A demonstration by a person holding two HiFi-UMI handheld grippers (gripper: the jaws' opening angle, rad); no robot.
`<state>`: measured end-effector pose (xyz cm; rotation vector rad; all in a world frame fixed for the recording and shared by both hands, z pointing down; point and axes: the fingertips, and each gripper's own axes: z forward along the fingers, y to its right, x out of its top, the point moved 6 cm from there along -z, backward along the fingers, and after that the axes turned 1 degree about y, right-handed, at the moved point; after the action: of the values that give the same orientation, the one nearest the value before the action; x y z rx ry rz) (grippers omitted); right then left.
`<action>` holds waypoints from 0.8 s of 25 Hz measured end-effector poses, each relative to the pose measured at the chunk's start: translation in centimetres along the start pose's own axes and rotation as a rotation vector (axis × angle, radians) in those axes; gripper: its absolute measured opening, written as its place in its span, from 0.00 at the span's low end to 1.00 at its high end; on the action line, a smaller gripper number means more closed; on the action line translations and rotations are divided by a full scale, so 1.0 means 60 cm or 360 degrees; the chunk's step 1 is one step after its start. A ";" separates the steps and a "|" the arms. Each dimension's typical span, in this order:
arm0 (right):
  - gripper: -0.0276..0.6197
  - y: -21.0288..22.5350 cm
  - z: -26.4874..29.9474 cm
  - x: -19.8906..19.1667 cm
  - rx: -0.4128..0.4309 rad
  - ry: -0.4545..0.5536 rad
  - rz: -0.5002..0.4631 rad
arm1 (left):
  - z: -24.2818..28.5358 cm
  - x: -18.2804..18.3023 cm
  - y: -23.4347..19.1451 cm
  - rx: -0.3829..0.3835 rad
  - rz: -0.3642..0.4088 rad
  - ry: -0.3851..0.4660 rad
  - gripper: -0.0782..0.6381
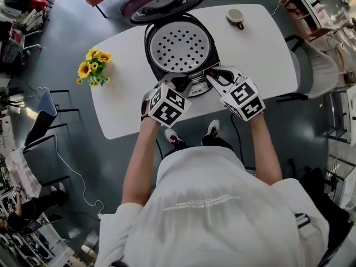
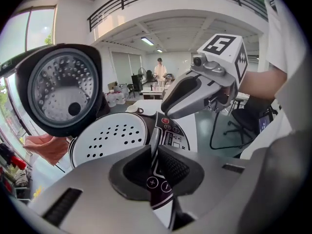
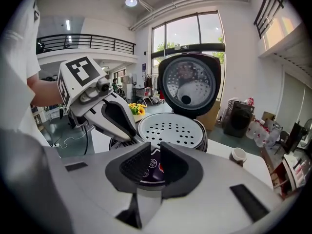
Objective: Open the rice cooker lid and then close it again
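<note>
Both slightly ajar, empty: left hand-held gripper (image 2: 155, 163), right hand-held gripper (image 3: 155, 166) (sunflowers (image 1: 93, 65) only head, right views).

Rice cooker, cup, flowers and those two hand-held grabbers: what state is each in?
Rice cooker: lid open, tipped back.
Perforated tray: seated in the cooker.
Cup: upright on the table.
Sunflowers: in bloom.
Left gripper: fingers slightly apart, gripping nothing.
Right gripper: fingers slightly apart, gripping nothing.

Premises: large open-plan lab or workshop hall. Evidence: mezzanine railing (image 3: 87, 43), tall windows (image 3: 185, 30), office chair (image 2: 242, 118), cluttered workbench (image 1: 311, 7).
</note>
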<state>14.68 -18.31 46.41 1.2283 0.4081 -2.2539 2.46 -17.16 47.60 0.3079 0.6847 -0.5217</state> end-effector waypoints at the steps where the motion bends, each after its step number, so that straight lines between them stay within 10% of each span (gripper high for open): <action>1: 0.16 0.001 0.001 0.000 -0.0005 -0.0002 0.0000 | 0.000 0.000 -0.003 0.0006 -0.0003 0.0003 0.18; 10: 0.16 0.004 -0.003 0.013 -0.0050 0.0023 -0.0012 | 0.005 -0.006 -0.007 0.0011 -0.0005 0.0044 0.18; 20: 0.16 0.024 -0.026 0.077 -0.0159 0.0214 0.0023 | -0.032 -0.041 -0.046 -0.0006 -0.0414 0.0588 0.18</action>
<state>14.54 -20.13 41.66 1.3306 0.5536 -2.1186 -1.67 -17.74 47.54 0.3167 1.0932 -0.7196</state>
